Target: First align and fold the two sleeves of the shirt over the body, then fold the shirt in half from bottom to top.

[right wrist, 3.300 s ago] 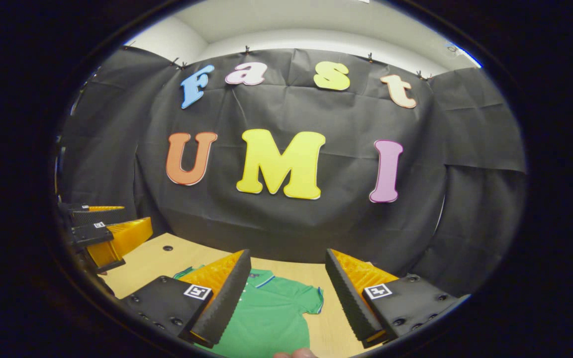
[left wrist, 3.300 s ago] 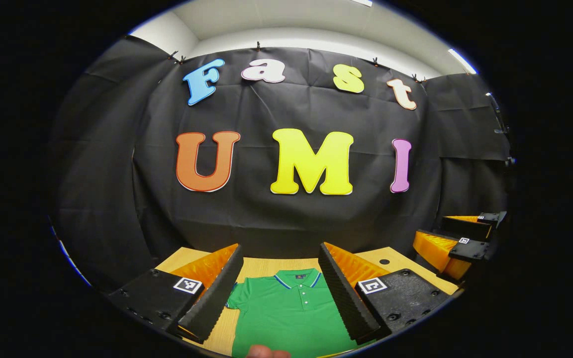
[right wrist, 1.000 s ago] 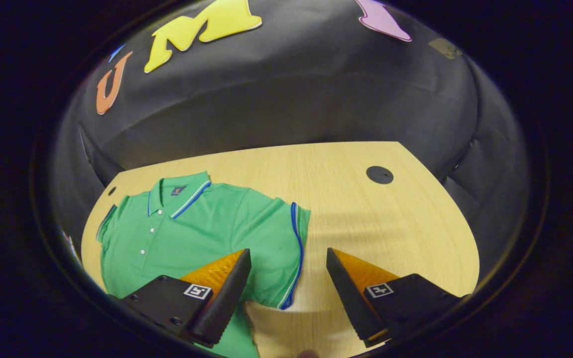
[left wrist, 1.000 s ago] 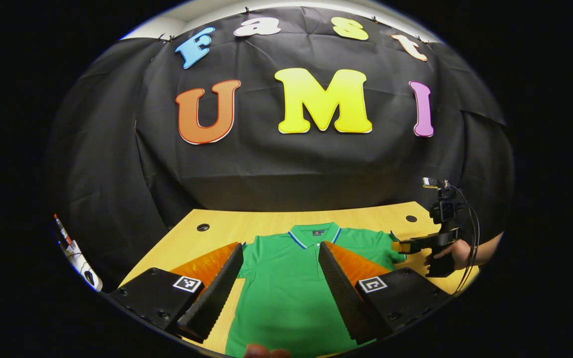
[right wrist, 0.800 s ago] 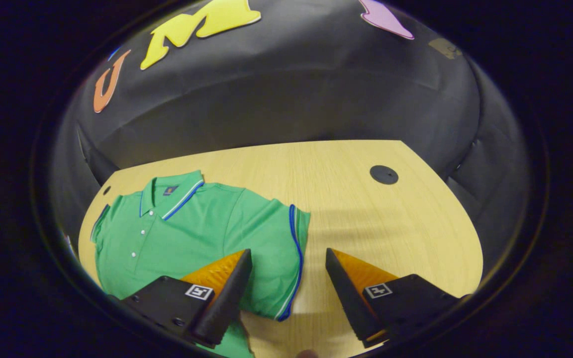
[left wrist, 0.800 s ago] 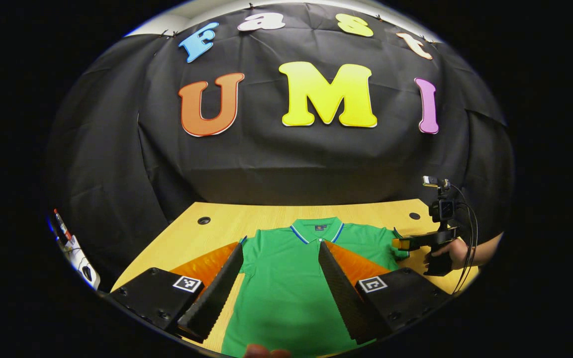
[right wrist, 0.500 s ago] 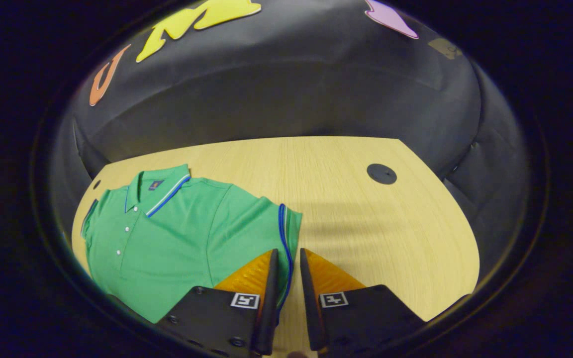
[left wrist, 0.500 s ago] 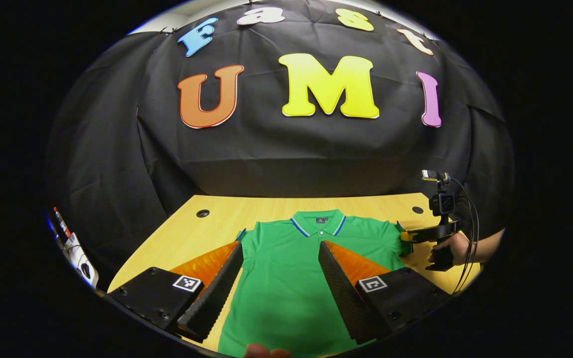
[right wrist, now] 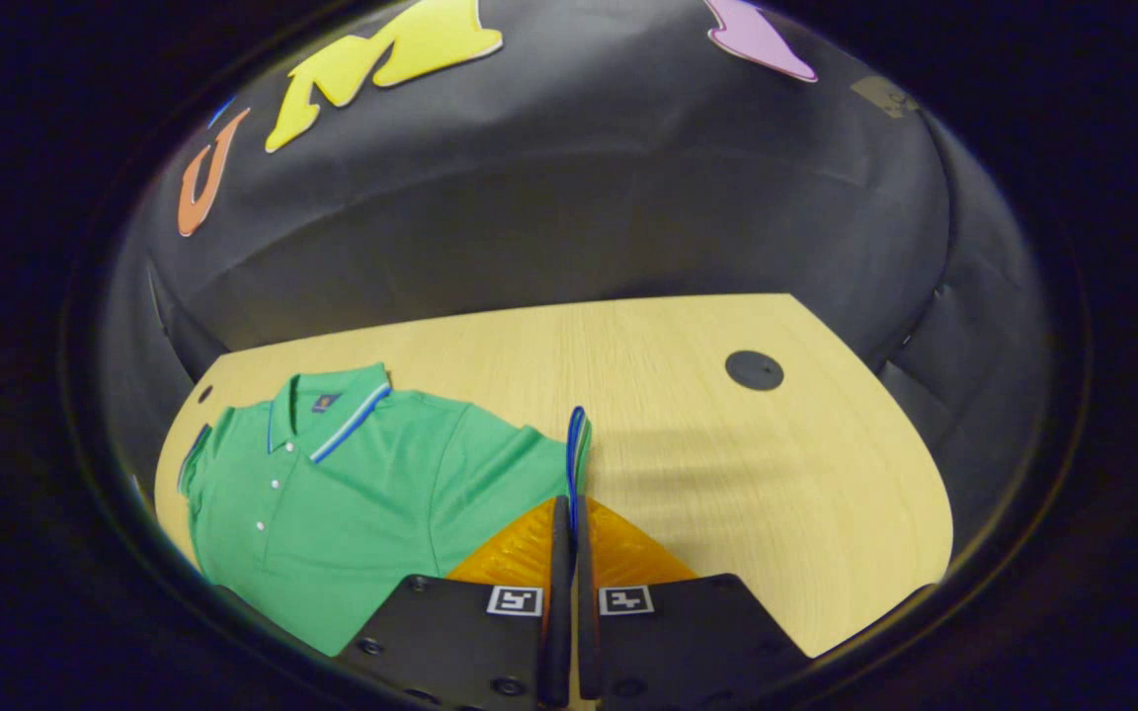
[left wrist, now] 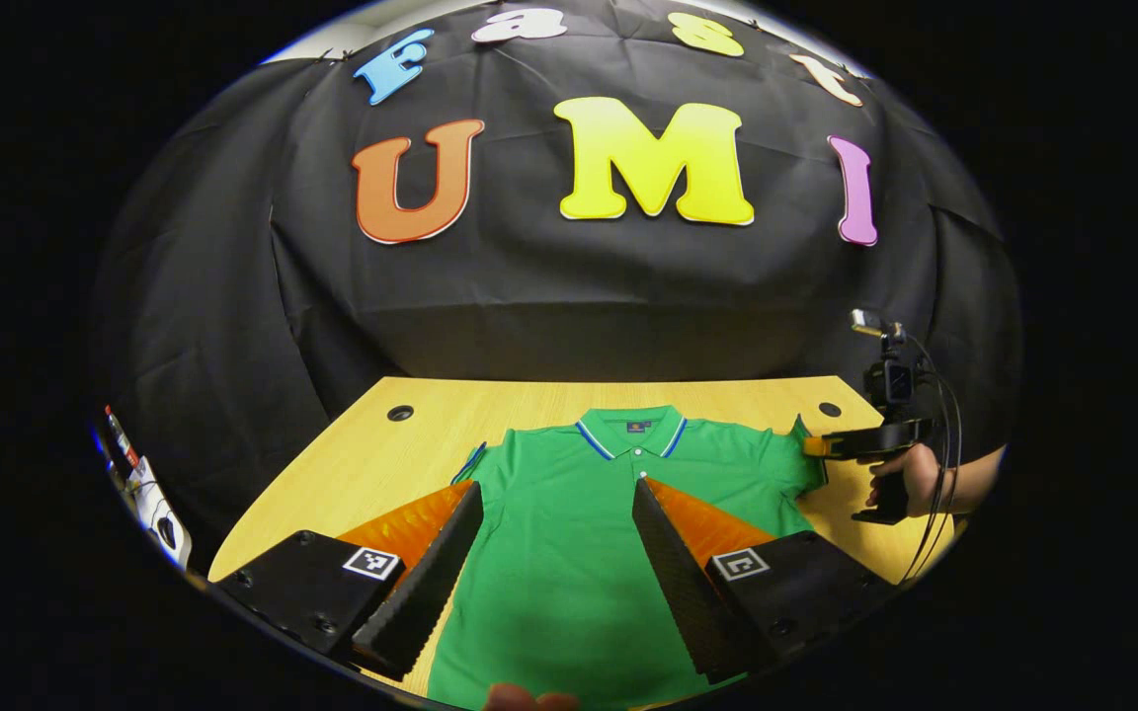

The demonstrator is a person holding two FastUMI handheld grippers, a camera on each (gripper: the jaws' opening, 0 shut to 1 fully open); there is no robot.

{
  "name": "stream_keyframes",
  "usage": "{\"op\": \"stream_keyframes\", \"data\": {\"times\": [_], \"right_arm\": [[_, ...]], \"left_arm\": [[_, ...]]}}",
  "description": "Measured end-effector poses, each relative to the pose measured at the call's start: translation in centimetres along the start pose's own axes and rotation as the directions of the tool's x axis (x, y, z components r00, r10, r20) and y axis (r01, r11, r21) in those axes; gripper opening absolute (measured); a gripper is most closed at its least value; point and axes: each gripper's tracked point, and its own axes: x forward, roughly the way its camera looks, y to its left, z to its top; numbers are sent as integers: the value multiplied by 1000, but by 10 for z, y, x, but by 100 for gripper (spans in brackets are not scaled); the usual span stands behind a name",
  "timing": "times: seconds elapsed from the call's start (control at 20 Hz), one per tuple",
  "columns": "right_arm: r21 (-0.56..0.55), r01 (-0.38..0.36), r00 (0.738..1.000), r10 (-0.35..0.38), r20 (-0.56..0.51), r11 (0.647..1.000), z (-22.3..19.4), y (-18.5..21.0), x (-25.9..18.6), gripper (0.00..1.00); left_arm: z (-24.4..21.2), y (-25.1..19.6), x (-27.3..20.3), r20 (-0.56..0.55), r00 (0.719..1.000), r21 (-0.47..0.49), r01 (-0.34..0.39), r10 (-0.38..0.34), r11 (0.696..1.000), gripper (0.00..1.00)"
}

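The green polo shirt [left wrist: 579,533] is lying flat, collar far, on the wooden table [left wrist: 371,474]. The right gripper [right wrist: 569,518] is pinching the right sleeve's blue-trimmed cuff [right wrist: 574,449] — jaws that were gaping a second ago are now clamped, lifting it for folding. The left gripper [left wrist: 554,533] is hovering wide open over the body — unchanged

No word or number can be read on the things at hand. A small dark patch [left wrist: 636,428] is set inside the collar at the far end of the green shirt [left wrist: 569,553]; its mark is too small to be made out. Square black-and-white coded tags [left wrist: 372,564] are borne on the left gripper [left wrist: 557,486] and the right gripper [right wrist: 572,506], one per finger; no letters are carried by them.
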Motion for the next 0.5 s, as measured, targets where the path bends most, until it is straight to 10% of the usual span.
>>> {"op": "stream_keyframes", "data": {"times": [0.5], "right_arm": [[-100, -184, 982, 187, 13, 978, 14, 130, -33, 7]], "left_arm": [[3, 44, -21, 13, 998, -20, -64, 65, 998, 100]]}}
